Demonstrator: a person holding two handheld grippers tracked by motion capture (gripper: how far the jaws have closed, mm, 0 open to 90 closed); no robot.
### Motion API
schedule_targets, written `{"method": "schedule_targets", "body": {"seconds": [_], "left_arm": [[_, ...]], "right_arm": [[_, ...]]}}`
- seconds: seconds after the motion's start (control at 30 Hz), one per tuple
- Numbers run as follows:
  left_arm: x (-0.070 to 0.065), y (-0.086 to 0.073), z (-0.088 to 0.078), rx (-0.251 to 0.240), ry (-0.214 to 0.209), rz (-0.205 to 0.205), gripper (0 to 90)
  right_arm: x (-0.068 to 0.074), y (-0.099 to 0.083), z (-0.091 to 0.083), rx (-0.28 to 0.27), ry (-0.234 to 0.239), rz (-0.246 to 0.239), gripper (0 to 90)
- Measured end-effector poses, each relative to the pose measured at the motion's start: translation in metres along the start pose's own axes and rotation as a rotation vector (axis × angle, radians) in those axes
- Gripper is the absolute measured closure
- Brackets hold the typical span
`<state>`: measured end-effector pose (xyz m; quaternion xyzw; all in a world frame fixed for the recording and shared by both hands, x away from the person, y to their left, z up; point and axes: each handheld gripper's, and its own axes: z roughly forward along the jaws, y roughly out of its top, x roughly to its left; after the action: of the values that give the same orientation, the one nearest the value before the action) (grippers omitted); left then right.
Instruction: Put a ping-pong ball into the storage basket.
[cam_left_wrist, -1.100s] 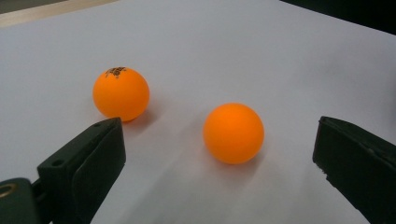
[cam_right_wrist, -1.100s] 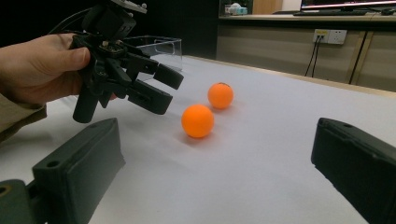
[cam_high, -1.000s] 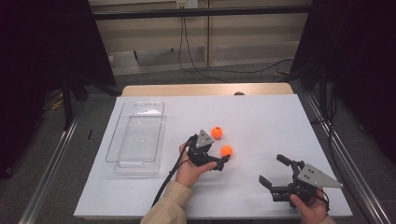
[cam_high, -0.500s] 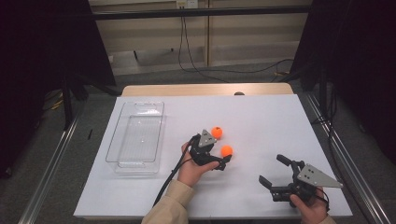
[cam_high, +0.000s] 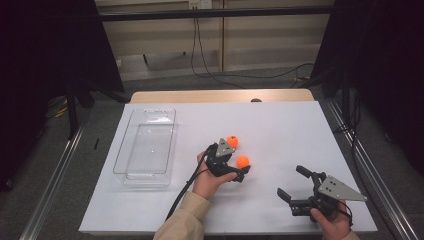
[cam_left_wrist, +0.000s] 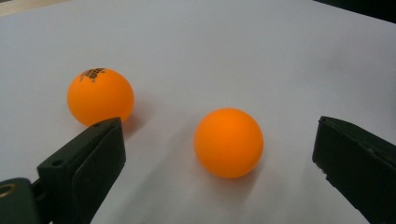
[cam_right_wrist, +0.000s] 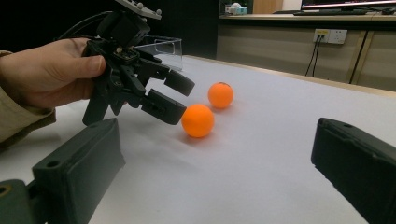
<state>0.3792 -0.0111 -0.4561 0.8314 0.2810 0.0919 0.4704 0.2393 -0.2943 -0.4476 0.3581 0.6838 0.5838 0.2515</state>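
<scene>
Two orange balls lie on the white table (cam_high: 280, 125). The nearer ball (cam_high: 242, 161) (cam_left_wrist: 228, 143) (cam_right_wrist: 198, 120) rests on the surface between the open jaws of my left gripper (cam_high: 238, 163) (cam_left_wrist: 219, 126) (cam_right_wrist: 180, 99), with a gap on each side. Just beyond it lies the farther ball (cam_high: 232, 141) (cam_left_wrist: 100, 96) (cam_right_wrist: 220, 95), which carries a dark printed mark. My right gripper (cam_high: 291, 181) (cam_right_wrist: 217, 156) is open and holds nothing. It sits at the front right and points at the balls and at the left hand (cam_right_wrist: 46, 74).
A clear plastic tray (cam_high: 123, 150) (cam_right_wrist: 163, 45) stands on the left part of the table, with nothing visible inside. A wooden strip (cam_high: 220, 96) runs along the table's far edge. Dark curtains and metal rails flank the table.
My left gripper has edged slightly to the right, closer around the nearer ball. The right gripper and both balls have kept still.
</scene>
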Motion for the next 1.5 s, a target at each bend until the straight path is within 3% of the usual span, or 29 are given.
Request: {"method": "schedule_targets", "body": {"seconds": [0.8, 1.5], "left_arm": [[-0.001, -0.001, 0.007, 0.008, 0.002, 0.017, 3.2], [-0.003, 0.006, 0.016, 0.066, 0.003, 0.019, 12.5]], "right_arm": [[0.000, 0.000, 0.000, 0.001, 0.000, 0.000, 1.5], [0.000, 0.000, 0.000, 0.001, 0.001, 0.001, 1.6]]}}
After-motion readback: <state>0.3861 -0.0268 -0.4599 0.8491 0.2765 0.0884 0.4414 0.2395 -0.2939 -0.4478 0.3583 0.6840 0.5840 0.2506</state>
